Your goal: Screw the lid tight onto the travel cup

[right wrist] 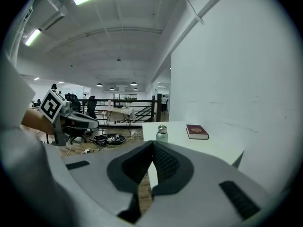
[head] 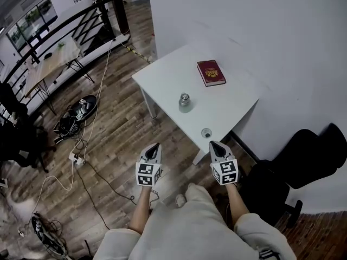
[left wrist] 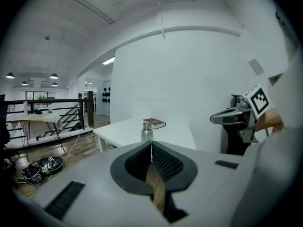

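Observation:
A small steel travel cup point(head: 185, 102) stands upright near the middle of the white table point(head: 238, 99). A small round lid point(head: 206, 132) lies apart from it by the table's near edge. My left gripper point(head: 156, 145) hovers over the floor short of the table, shut and empty. My right gripper point(head: 213, 143) is just short of the table's near edge, close to the lid, also shut and empty. The left gripper view shows the cup point(left wrist: 147, 131) ahead past the closed left gripper point(left wrist: 151, 145). The right gripper view shows the cup point(right wrist: 162, 133) beyond the closed right gripper point(right wrist: 152, 145).
A red book point(head: 211, 72) lies at the table's far side. A white wall point(head: 260, 26) runs behind the table. A black chair point(head: 303, 156) stands to the right. Cables and a dark bag point(head: 76, 115) lie on the wood floor at left, before a black railing point(head: 65, 28).

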`<state>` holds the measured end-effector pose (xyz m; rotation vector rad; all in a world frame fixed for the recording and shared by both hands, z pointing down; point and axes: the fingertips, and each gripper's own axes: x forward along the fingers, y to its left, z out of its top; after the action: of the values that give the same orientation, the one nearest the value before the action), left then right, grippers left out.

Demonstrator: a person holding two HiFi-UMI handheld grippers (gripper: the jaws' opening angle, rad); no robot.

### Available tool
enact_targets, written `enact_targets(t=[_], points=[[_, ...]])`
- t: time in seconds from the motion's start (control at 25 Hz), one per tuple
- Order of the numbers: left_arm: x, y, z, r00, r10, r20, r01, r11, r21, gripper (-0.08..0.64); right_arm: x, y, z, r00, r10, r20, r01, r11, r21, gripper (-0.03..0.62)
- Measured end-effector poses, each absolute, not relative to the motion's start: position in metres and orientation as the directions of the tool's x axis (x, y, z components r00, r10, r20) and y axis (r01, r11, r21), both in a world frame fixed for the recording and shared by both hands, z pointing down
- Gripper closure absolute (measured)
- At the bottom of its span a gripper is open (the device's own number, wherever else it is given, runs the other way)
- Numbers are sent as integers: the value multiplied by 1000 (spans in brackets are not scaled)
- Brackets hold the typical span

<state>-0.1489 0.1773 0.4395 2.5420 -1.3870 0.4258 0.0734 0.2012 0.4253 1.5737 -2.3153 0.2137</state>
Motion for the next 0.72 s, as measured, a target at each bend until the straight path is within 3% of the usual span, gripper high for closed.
enact_targets(t=[0.72], points=[[-112, 66, 471, 533, -740, 409, -826, -559, 65, 551, 87, 90, 459, -371, -838, 399, -911, 413, 20, 592]])
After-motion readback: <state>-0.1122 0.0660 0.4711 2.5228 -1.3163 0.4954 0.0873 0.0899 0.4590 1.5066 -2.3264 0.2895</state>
